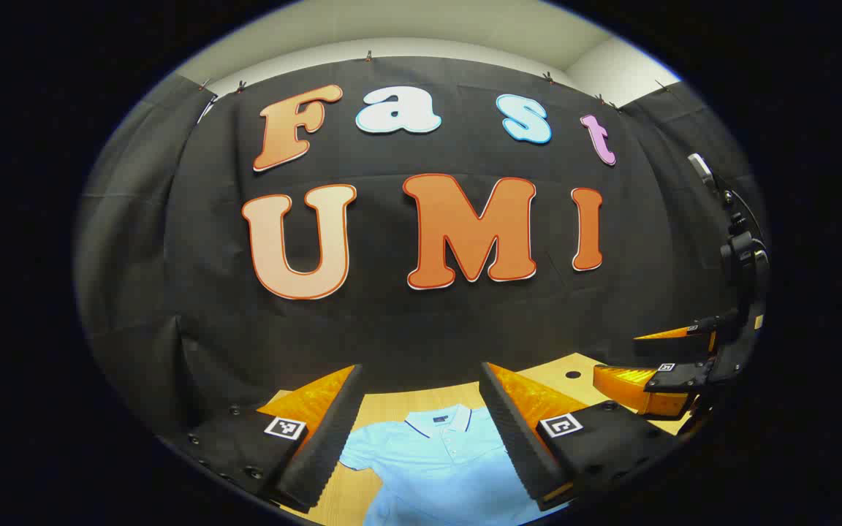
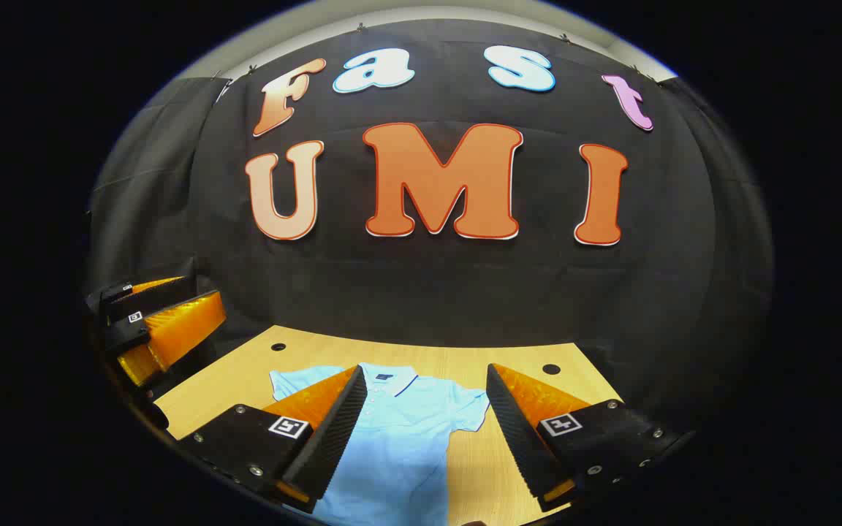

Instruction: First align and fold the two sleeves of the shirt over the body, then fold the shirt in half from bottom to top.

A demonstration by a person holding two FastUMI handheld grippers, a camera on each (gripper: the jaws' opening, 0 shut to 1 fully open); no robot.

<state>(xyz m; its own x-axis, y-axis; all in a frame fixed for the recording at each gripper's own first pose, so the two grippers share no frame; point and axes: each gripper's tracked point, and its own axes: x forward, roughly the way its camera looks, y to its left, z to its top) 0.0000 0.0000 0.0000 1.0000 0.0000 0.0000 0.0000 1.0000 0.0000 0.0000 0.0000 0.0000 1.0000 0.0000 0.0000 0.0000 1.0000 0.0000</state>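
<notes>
Your left gripper (image 1: 421, 427) is spread wide and holds nothing; it hangs above the table with its fingers (image 1: 322, 438) framing the collar end of the shirt (image 1: 439, 467). Between them you see the light blue shirt lying flat on the wooden table (image 1: 384, 405), collar (image 1: 439, 422) toward the black cloth wall (image 1: 421, 321), one short sleeve (image 1: 362, 451) spread out to the side.

Your right gripper (image 2: 425, 427) is also wide apart and empty, raised over the table. From the right gripper view the shirt (image 2: 399, 438) lies below and between its fingers (image 2: 516, 431), both sleeves out flat and unfolded, the body running toward you. Bare wood (image 2: 479, 460) shows just beside the shirt.

Each gripper appears at the edge of the other's view, off to the side and clear of the shirt: the right one (image 1: 658, 380) near the table's far corner, the left one (image 2: 158, 332) above the table's edge.
</notes>
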